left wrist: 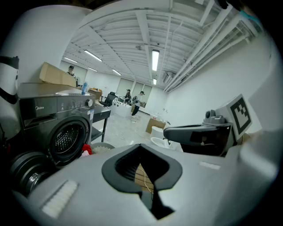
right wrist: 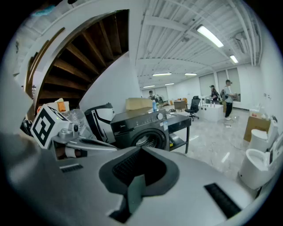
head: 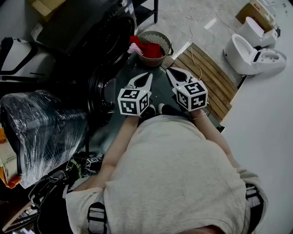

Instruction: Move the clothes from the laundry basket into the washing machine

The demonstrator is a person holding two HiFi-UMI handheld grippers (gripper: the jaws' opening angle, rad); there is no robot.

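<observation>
Partly behind the left gripper [left wrist: 139,146], the laundry basket [left wrist: 100,148] shows.

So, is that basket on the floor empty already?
No, red clothes lie in the laundry basket beside the washing machine.

Floor [head: 183,18]: pale grey marbled tile. Standing on it: dark washing machine [head: 91,32], woven laundry basket [head: 155,33] just beside it, slatted wooden platform [head: 208,80] near the basket, white toilets [head: 247,55], cardboard box [head: 251,13]. Thin cable [head: 194,55] trails across tile and slats.
</observation>
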